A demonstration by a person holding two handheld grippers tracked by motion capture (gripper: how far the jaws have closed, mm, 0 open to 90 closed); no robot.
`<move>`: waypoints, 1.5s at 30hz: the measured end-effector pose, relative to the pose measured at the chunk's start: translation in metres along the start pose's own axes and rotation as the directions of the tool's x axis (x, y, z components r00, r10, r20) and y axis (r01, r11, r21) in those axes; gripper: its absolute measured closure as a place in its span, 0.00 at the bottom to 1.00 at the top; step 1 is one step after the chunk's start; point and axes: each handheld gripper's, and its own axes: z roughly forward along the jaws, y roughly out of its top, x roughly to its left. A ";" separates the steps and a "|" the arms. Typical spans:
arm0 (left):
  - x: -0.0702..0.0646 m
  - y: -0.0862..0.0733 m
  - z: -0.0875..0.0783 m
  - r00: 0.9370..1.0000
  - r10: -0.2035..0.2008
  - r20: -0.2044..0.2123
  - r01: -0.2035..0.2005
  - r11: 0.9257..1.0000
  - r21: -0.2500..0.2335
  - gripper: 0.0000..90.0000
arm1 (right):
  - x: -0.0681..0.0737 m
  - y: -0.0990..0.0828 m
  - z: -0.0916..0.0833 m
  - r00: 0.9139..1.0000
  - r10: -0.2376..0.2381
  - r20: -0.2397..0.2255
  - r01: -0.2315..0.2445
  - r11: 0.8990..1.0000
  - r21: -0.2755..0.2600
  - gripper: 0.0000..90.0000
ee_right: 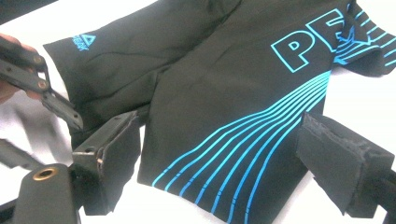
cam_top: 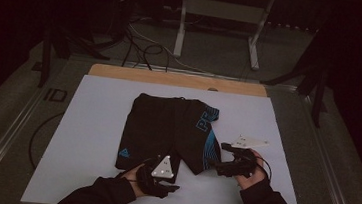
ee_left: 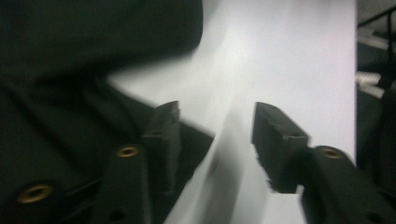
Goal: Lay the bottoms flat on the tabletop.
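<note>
We see a pair of black shorts point(cam_top: 168, 131) lying flat on a white board point(cam_top: 86, 123), waistband at the far end and both legs pointing toward the person. Blue curved stripes and large outlined letters run down one leg, and a small blue triangle logo sits near the hem of the other leg.

The left gripper point(cam_top: 168, 185) rests just at the near hem of the logo leg, close to the gap between the two legs. In the left gripper view the left gripper point(ee_left: 215, 128) has its jaws standing wide apart with nothing between them; the black fabric of the shorts point(ee_left: 70, 84) lies beside and under one jaw, while bare white board point(ee_left: 289, 56) shows ahead and between the jaws. That view is blurred.

The right gripper point(cam_top: 219, 158) sits just beside the hem of the striped leg, on its outer side. In the right gripper view the right gripper point(ee_right: 217, 154) is also spread wide, and the striped leg of the shorts point(ee_right: 224, 107) lies ahead of it, its hem reaching in between the jaws without either jaw touching the cloth that we can tell. Farther off in that view, past one jaw, the left gripper point(ee_right: 60, 109) shows with its tip near the hem of the logo leg, and part of a hand point(ee_right: 9, 88) behind it.

Around the grippers, dark sleeves point(cam_top: 104, 197) come in from the near edge. Beyond the board we see a wooden table edge point(cam_top: 176, 79), cables point(cam_top: 139, 45) on the floor, and a metal frame point(cam_top: 221, 25).
</note>
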 end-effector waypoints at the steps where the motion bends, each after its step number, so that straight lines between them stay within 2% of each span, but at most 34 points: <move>1: 0.000 0.004 0.001 1.000 0.001 -0.008 -0.001 1.000 -0.008 0.55 | 0.000 0.000 0.000 1.000 0.001 0.006 -0.001 1.000 0.000 0.16; 4: 0.000 0.012 0.005 1.000 -0.008 -0.015 0.007 1.000 -0.030 0.55 | 0.000 0.000 -0.001 1.000 0.001 0.009 -0.001 1.000 0.003 0.16; 5: -0.002 0.018 0.012 1.000 -0.001 -0.024 0.001 0.999 -0.035 0.54 | 0.000 -0.002 -0.002 1.000 -0.006 0.013 0.006 1.000 0.008 0.16; 8: -0.004 0.025 0.027 0.999 -0.002 -0.053 0.002 1.000 -0.012 0.52 | -0.002 -0.005 -0.004 1.000 -0.003 0.018 0.003 1.000 0.016 0.16; 10: -0.004 0.025 0.027 0.999 -0.002 -0.053 0.002 1.000 -0.012 0.52 | -0.004 -0.006 -0.005 1.000 0.000 0.018 0.000 1.000 0.015 0.16; 11: -0.004 0.027 0.041 0.995 -0.022 -0.100 0.025 0.999 0.022 0.52 | -0.007 -0.010 -0.009 1.000 0.005 0.020 -0.005 1.000 0.012 0.16; 12: -0.004 0.028 0.045 0.992 -0.026 -0.123 0.030 0.999 0.030 0.52 | -0.008 -0.012 -0.011 1.000 0.009 0.021 -0.009 1.000 0.008 0.15; 14: -0.003 0.027 0.051 0.987 -0.042 -0.152 0.049 0.998 0.041 0.52 | -0.010 -0.016 -0.013 1.000 0.023 0.018 -0.023 1.000 0.005 0.15; 15: -0.003 0.027 0.051 0.987 -0.042 -0.152 0.049 0.998 0.041 0.52 | -0.010 -0.016 -0.013 1.000 0.023 0.018 -0.023 1.000 0.005 0.15; 16: -0.002 0.027 0.057 0.984 -0.042 -0.175 0.053 0.997 0.058 0.52 | -0.010 -0.020 -0.014 0.999 0.039 0.008 -0.039 0.999 0.006 0.13; 17: -0.002 0.027 0.057 0.984 -0.042 -0.175 0.053 0.997 0.058 0.52 | -0.010 -0.020 -0.014 0.999 0.039 0.008 -0.039 0.999 0.006 0.13; 18: -0.002 0.027 0.060 0.983 -0.040 -0.181 0.053 0.996 0.070 0.51 | -0.011 -0.025 -0.013 1.000 0.029 0.009 -0.030 0.999 0.030 0.10; 19: 0.000 0.028 0.063 0.982 -0.052 -0.184 0.064 0.996 0.058 0.51 | -0.010 -0.028 -0.011 1.000 0.025 0.005 -0.026 0.998 0.054 0.10; 22: 0.000 0.030 0.064 0.981 -0.050 -0.186 0.062 0.996 0.060 0.51 | -0.010 -0.031 -0.010 1.000 0.018 0.019 -0.019 0.997 0.079 0.10; 23: 0.001 0.032 0.066 0.978 -0.045 -0.204 0.059 0.996 0.063 0.52 | -0.009 -0.041 -0.003 0.999 -0.011 0.047 0.004 0.990 0.138 0.19; 24: 0.001 0.032 0.066 0.978 -0.045 -0.204 0.059 0.996 0.063 0.53 | -0.009 -0.042 -0.002 0.998 -0.014 0.060 0.005 0.989 0.146 0.23; 25: 0.003 0.033 0.066 0.976 -0.043 -0.216 0.057 0.997 0.059 0.58 | -0.010 -0.043 0.000 0.997 -0.020 0.071 0.007 0.985 0.174 0.30; 27: 0.005 0.034 0.065 0.974 -0.053 -0.219 0.065 0.997 0.049 0.64 | -0.011 -0.043 0.002 0.993 -0.046 0.107 0.025 0.982 0.188 0.44; 28: 0.005 0.035 0.063 0.973 -0.053 -0.223 0.065 0.997 0.045 0.71 | -0.013 -0.043 0.003 0.993 -0.042 0.112 0.019 0.980 0.196 0.53; 29: 0.006 0.036 0.061 0.971 -0.054 -0.231 0.065 0.997 0.042 0.76 | -0.014 -0.043 0.004 0.991 -0.027 0.131 0.000 0.980 0.198 0.60; 30: 0.006 0.037 0.058 0.971 -0.059 -0.231 0.069 0.997 0.037 0.80 | -0.016 -0.042 0.003 0.991 -0.008 0.137 -0.018 0.981 0.191 0.61; 31: 0.007 0.038 0.056 0.970 -0.067 -0.233 0.075 0.997 0.028 0.86 | -0.018 -0.042 0.003 0.990 0.000 0.141 -0.026 0.983 0.182 0.65; 32: 0.009 0.040 0.053 0.970 -0.063 -0.234 0.071 0.997 0.025 0.91 | -0.019 -0.041 0.002 0.989 -0.004 0.149 -0.022 0.984 0.178 0.77; 34: 0.012 0.042 0.047 0.972 -0.066 -0.227 0.072 0.997 0.020 0.95 | -0.020 -0.040 0.001 0.987 -0.005 0.159 -0.023 0.985 0.174 0.80; 35: 0.013 0.044 0.045 0.972 -0.065 -0.224 0.071 0.997 0.020 0.97 | -0.021 -0.036 0.002 0.987 0.019 0.162 -0.044 0.987 0.153 0.92; 37: 0.014 0.046 0.040 0.972 -0.055 -0.227 0.061 0.998 0.018 0.98 | -0.021 -0.033 0.002 0.986 0.025 0.165 -0.049 0.988 0.144 0.98; 39: 0.015 0.048 0.035 0.971 -0.049 -0.234 0.054 0.998 0.012 0.98 | -0.019 -0.029 0.001 0.986 0.000 0.166 -0.023 0.991 0.134 0.98; 40: 0.017 0.049 0.032 0.971 -0.050 -0.233 0.053 0.999 0.010 0.98 | -0.018 -0.026 0.000 0.988 0.004 0.156 -0.023 0.992 0.121 0.98; 42: 0.019 0.051 0.025 0.968 -0.044 -0.246 0.046 0.999 0.000 0.98 | -0.015 -0.021 -0.007 0.985 -0.005 0.170 -0.011 0.996 0.089 0.99; 45: 0.023 0.055 0.013 0.963 -0.041 -0.266 0.037 0.999 -0.019 0.98 | -0.012 -0.012 -0.017 0.991 -0.008 0.132 0.003 0.999 0.040 0.99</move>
